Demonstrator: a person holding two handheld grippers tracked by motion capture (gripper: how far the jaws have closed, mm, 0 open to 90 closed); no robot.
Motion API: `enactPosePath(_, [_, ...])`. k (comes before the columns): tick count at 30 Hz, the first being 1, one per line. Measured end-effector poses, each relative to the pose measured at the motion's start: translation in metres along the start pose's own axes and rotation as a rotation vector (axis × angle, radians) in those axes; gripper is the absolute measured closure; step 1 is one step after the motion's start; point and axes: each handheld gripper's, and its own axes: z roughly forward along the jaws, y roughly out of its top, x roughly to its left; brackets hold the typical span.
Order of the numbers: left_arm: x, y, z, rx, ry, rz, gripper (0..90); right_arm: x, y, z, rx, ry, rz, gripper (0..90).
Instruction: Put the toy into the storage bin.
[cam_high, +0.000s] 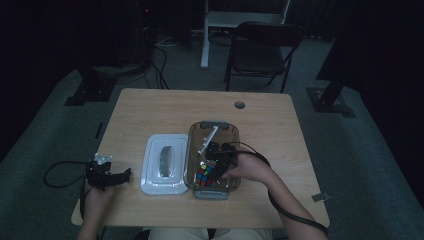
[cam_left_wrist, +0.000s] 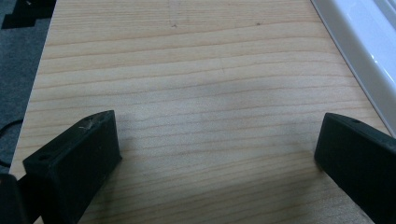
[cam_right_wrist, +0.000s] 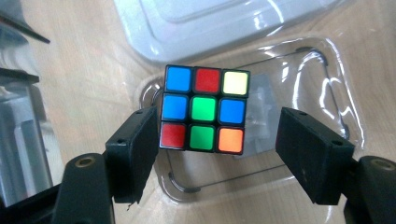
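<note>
A scrambled puzzle cube (cam_right_wrist: 204, 109) lies on the bottom of a clear plastic container (cam_high: 235, 135); in the high view the cube (cam_high: 203, 175) sits at the container's near end. My right gripper (cam_right_wrist: 217, 154) is lowered into the container and stands open around the cube. Its left jaw is right at the cube's side, the right jaw a gap away. The container's white lid (cam_high: 164, 164) lies on the table just left of it. My left gripper (cam_high: 111, 176) rests near the table's left front edge, open, with bare wood (cam_left_wrist: 205, 107) between its jaws.
The wooden table (cam_high: 150, 110) has a round cable hole (cam_high: 240, 105) at the back. A folding chair (cam_high: 262, 50) and stand bases sit on the floor beyond. The lid's white edge (cam_left_wrist: 359, 51) lies to the right of my left gripper.
</note>
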Motion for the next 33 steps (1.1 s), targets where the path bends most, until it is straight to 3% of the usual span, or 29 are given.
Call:
enactPosePath(5, [0.000,0.000,0.000,0.000,0.000,0.000,0.7,-0.004,-0.012,-0.008,-0.084,0.027,0.017,29.4])
enactPosePath(8, [0.000,0.000,0.000,0.001,0.000,0.000,0.7,-0.005,-0.020,-0.012,-0.119,0.017,0.012,29.4])
enactPosePath(16, [0.000,0.000,0.000,0.001,0.000,0.001,0.7,-0.010,-0.039,-0.025,-0.267,0.070,0.053,16.1])
enactPosePath(22, [0.000,0.000,0.000,0.003,0.000,0.003,0.7,-0.014,-0.054,-0.039,-0.420,0.068,0.092,13.5])
enactPosePath(29, [0.000,0.000,0.000,0.003,-0.001,0.002,0.7,-0.018,-0.074,-0.050,-0.579,-0.017,0.111,13.6])
enactPosePath(32, [0.000,0.000,0.000,0.003,-0.001,0.001,0.7,-0.018,-0.082,-0.054,-0.623,-0.063,0.108,13.6])
enactPosePath(33, [0.000,0.000,0.000,0.003,-0.001,0.002,0.7,-0.019,-0.085,-0.055,-0.630,-0.057,0.108,13.6])
